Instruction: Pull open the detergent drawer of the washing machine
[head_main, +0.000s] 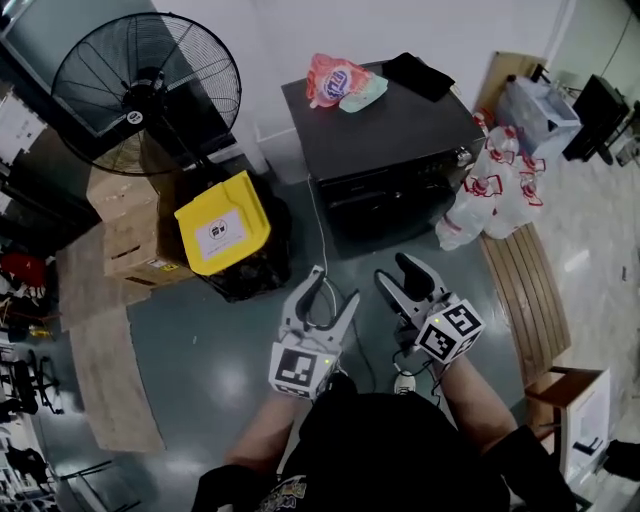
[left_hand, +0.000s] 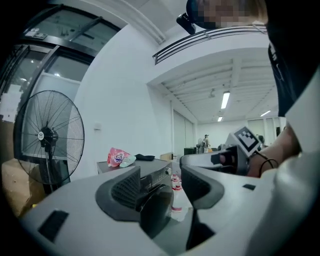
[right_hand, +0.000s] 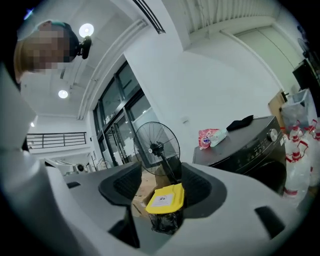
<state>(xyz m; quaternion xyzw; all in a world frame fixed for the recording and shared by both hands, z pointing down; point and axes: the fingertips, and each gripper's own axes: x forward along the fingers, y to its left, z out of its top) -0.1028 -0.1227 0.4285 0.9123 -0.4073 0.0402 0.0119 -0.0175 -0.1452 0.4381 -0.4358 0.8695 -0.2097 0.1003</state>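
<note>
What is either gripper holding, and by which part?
Nothing. The left gripper and right gripper both stand open and empty, short of the washing machine.

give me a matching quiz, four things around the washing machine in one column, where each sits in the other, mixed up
1 fan
2 pink bag
3 yellow lid
4 plastic bottles

a on top of the washing machine
b on the floor right of it
c on the black bin left of it
d far left, by the cardboard boxes

Pairs: 1-d, 2-a, 3-c, 4-b

Matt washing machine (head_main: 385, 125), glossy floor (head_main: 220, 370), wooden bench (head_main: 525, 295), cardboard boxes (head_main: 125, 235).
</note>
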